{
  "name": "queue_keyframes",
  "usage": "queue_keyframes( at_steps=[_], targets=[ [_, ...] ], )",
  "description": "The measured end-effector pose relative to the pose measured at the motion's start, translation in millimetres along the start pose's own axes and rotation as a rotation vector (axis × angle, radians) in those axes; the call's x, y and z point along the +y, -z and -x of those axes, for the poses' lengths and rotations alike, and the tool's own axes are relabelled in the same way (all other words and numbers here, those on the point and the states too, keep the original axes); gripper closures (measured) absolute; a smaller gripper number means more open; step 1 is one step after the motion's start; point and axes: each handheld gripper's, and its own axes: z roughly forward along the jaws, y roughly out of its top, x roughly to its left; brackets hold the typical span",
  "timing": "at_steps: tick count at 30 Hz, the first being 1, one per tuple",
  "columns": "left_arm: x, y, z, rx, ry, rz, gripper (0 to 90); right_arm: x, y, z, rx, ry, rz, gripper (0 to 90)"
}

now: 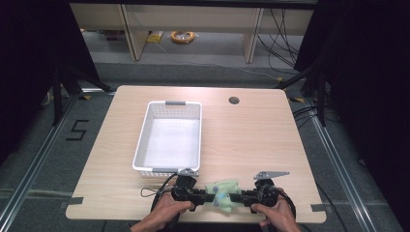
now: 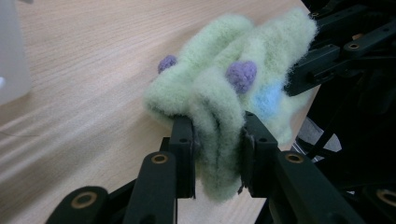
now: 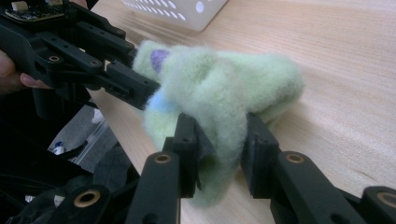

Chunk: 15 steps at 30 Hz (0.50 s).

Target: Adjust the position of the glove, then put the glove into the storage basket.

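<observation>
Two grippers — left gripper (image 2: 217, 154), right gripper (image 3: 222, 154) — clamping fuzzy green sock (image 1: 223, 192)

Light wooden table (image 1: 251, 140), white slotted basket (image 1: 168, 137) upon it, fuzzy green sock (image 1: 223, 192) at near edge

On the table: 1 fuzzy green sock (image 1: 223, 192), 1 white basket (image 1: 143, 145), and 2 claws, left claw (image 1: 205, 196), right claw (image 1: 240, 197).
</observation>
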Motion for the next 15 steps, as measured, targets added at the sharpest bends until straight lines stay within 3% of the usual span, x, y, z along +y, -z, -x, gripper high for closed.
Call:
queue_keyframes(
  at_steps=[2, 5, 6, 7, 8, 12, 13, 15],
  targets=[
    [-0.2, 1.3, 0.5, -0.022, -0.010, -0.001, 69.8, -0.3, 1.0, -1.5, 0.003, -0.002, 0.004, 70.8],
    [-0.4, 3.4, 3.6, -0.005, -0.021, 0.010, 69.8, -0.4, 1.9, -3.0, 0.004, 0.001, 0.008, 70.8],
    [-0.2, 4.4, 3.1, -0.018, -0.024, 0.004, 69.8, -0.2, 2.3, -4.0, 0.004, 0.005, 0.011, 70.8],
    [-0.2, 5.7, 4.4, -0.010, -0.030, 0.010, 69.8, 0.0, 3.8, -8.9, 0.011, -0.030, 0.006, 70.8],
    [0.0, 6.4, 5.6, 0.001, -0.028, 0.011, 69.8, 0.0, 3.8, -8.9, 0.011, -0.030, 0.006, 70.8],
    [0.0, 9.4, 7.2, -0.001, -0.038, 0.023, 69.7, 1.7, 4.4, -9.1, 0.003, 0.022, 0.021, 70.7],
    [0.1, 10.4, 7.5, -0.010, -0.037, 0.021, 69.7, 1.6, 5.2, -12.7, 0.015, -0.009, 0.016, 70.7],
    [-0.2, 12.4, 9.5, -0.005, -0.043, 0.026, 69.7, 2.7, 5.7, -11.8, 0.003, 0.028, 0.027, 70.7]
  ],
)
